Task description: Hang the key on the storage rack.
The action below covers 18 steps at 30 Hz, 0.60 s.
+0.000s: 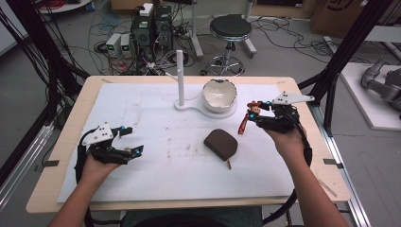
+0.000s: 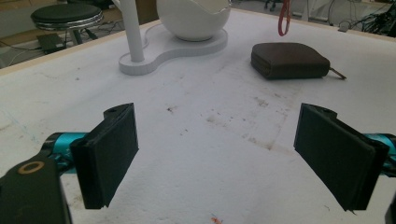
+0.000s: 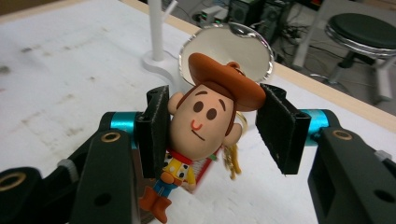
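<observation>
In right gripper view, cowboy figure (image 3: 201, 126) (face) gripped

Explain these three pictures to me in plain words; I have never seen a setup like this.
A person sits at a table and holds a hand-operated claw in each hand. One picture looks down from above. The other two come from small cameras riding on each claw, looking out between its two black pads.

The left claw is open and holds nothing. The right claw grips a cowboy doll keychain by its head, lifted off the table, with a red strap dangling below.

On the white mat lie a brown zip pouch and a white stand with a post and an egg-shaped bowl.
</observation>
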Tool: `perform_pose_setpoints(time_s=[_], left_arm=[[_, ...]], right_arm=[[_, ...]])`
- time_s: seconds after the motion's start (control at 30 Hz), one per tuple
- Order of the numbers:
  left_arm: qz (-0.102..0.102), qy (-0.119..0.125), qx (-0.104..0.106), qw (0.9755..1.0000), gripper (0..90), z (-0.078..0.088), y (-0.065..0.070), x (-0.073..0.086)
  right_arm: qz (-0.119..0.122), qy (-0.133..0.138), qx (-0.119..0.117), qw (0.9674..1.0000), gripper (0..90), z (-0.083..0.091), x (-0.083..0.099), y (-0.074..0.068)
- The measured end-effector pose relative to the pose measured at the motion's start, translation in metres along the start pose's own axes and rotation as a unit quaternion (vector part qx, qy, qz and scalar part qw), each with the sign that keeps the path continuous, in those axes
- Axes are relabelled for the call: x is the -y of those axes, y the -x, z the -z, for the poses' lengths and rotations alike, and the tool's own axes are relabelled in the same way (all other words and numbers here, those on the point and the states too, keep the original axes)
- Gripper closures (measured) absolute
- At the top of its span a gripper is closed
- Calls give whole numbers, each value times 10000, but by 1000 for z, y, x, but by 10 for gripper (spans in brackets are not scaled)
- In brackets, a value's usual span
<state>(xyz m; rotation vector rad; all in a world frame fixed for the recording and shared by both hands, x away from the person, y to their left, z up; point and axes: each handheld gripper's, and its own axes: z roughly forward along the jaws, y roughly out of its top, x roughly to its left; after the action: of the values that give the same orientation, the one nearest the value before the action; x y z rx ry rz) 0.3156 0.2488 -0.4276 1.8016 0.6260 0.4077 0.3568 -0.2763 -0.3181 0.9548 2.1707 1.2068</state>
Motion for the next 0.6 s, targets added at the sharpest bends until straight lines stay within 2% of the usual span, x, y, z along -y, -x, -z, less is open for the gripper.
perform_pose_setpoints(time_s=[0.1, 0.17, 0.27, 0.33, 0.43, 0.6], left_arm=[[10, 2, 3, 10000, 136, 0, 0, 0], [8, -5, -1, 10000, 136, 0, 0, 0], [13, -4, 4, 10000, 136, 0, 0, 0], [30, 0, 10, 10000, 136, 0, 0, 0], [49, 10, 33, 10000, 136, 0, -1, 0], [52, 28, 56, 10000, 136, 0, -1, 0]], right_arm=[[-40, 45, -92, 9999, 469, -1, -3, 2], [-100, 116, -232, 9996, 470, -1, -7, 7], [-71, 133, -326, 9994, 469, -1, -11, 9], [-150, 194, -507, 9984, 469, -2, -14, 12], [-217, 263, -630, 9974, 469, -3, -21, 17], [-108, 274, -688, 9972, 469, -5, -32, 16]])
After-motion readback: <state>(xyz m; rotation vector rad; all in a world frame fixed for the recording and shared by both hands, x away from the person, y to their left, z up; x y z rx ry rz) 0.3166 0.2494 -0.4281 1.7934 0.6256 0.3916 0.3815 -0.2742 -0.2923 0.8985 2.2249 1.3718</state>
